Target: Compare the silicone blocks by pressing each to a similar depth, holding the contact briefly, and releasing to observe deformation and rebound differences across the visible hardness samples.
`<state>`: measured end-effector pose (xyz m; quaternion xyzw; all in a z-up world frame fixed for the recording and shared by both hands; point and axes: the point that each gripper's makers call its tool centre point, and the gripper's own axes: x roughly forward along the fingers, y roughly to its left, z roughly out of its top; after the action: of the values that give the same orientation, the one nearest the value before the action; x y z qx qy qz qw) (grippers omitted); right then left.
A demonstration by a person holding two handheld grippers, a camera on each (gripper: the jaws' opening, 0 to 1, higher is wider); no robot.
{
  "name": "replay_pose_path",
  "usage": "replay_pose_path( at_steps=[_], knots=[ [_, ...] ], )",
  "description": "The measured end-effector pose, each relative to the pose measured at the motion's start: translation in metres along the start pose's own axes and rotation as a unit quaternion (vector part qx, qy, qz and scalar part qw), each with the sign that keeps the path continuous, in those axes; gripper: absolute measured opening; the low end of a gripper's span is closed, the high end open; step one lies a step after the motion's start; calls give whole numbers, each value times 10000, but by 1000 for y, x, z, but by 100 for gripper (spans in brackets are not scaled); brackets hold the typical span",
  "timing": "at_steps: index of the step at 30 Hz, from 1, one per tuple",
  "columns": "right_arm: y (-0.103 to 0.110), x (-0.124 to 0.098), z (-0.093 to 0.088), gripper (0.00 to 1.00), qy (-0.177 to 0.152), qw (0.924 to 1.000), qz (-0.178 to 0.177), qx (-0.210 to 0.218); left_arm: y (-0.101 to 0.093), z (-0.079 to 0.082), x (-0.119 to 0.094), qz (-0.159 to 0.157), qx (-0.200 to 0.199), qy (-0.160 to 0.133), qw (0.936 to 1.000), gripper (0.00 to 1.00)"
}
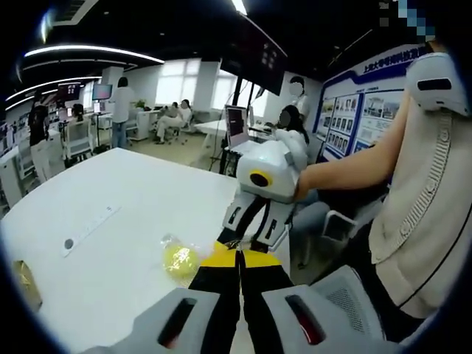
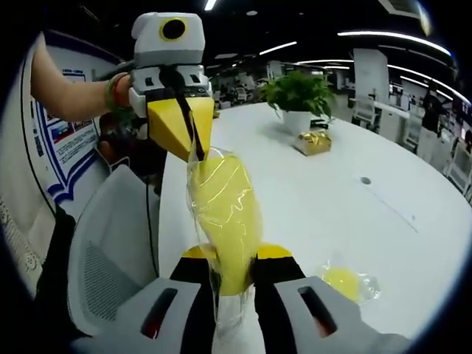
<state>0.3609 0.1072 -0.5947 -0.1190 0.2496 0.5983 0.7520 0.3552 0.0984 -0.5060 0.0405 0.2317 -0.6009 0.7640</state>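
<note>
A yellow silicone block (image 2: 225, 210) in a clear plastic bag hangs in the air over the edge of the white table (image 2: 332, 214). My right gripper (image 2: 228, 257) is shut on its lower end, with the block squeezed between the yellow pads (image 2: 274, 252). My left gripper (image 2: 194, 151) comes in from above, shut on the bag's top edge. In the left gripper view my left gripper (image 1: 238, 253) meets the right gripper (image 1: 245, 234) tip to tip, and the block is hidden between them. A second yellow sample in a bag (image 1: 179, 259) (image 2: 346, 283) lies on the table.
A potted plant (image 2: 299, 92) and a gold packet (image 2: 313, 142) stand further along the table. A flat power strip (image 1: 88, 230) lies on it too. A grey mesh chair (image 2: 110, 243) sits beside the table edge, close to the person's sleeve (image 1: 420, 221). Several people work at desks behind.
</note>
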Motion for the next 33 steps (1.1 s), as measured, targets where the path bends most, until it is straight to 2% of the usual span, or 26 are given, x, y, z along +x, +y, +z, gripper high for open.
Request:
replay_pose_path(
  at_steps=[4, 33],
  knots=[
    [-1, 2, 1, 15, -20, 9999, -33, -96, 0, -2, -1, -11, -218, 0, 9998, 0],
    [-2, 8, 1, 24, -55, 9997, 5, -217, 1, -5, -5, 27, -276, -58, 9996, 0]
  ],
)
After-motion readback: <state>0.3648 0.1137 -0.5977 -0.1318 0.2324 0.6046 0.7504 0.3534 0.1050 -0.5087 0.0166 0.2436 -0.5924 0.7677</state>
